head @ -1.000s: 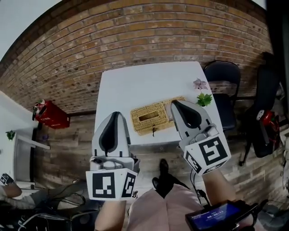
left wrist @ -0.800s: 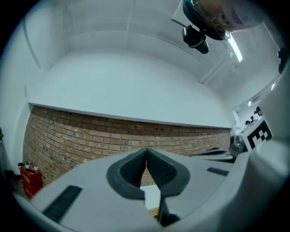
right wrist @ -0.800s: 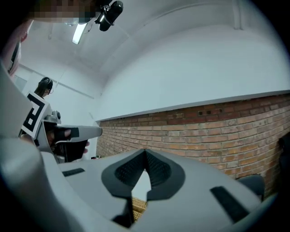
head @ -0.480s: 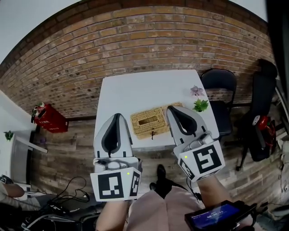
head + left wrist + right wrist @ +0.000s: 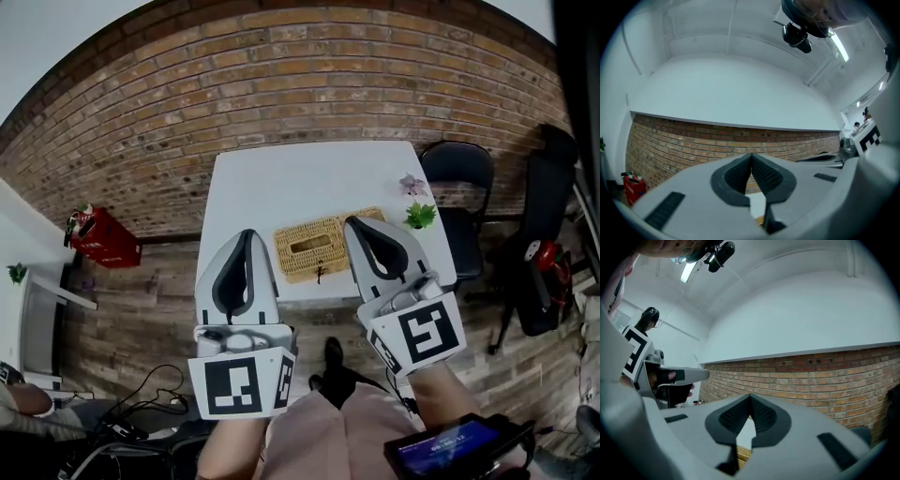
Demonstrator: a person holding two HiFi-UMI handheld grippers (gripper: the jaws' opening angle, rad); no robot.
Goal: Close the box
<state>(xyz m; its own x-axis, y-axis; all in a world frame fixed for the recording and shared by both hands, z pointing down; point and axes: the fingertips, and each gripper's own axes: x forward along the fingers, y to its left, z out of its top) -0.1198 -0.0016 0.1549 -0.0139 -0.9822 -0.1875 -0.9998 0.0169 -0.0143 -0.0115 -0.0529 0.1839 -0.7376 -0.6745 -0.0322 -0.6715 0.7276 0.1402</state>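
A woven wicker box (image 5: 313, 246) with a slot in its lid lies near the front edge of the white table (image 5: 281, 183). My left gripper (image 5: 246, 236) hangs shut and empty to the box's left, held above the table's front edge. My right gripper (image 5: 352, 225) is shut and empty too, its tip over the box's right end. In the left gripper view the pads (image 5: 751, 161) meet with nothing between them, the brick wall behind. The right gripper view shows its pads (image 5: 750, 402) shut, with a sliver of the wicker box (image 5: 743, 454) below.
A small green plant (image 5: 420, 215) and a pink flower (image 5: 411, 184) stand at the table's right edge. A black chair (image 5: 461, 178) is to the right of the table. A red object (image 5: 94, 240) sits on the wooden floor at the left. A brick wall runs behind.
Both grippers have drawn slightly nearer the box's sides and the view has shifted a little. Both stay shut.
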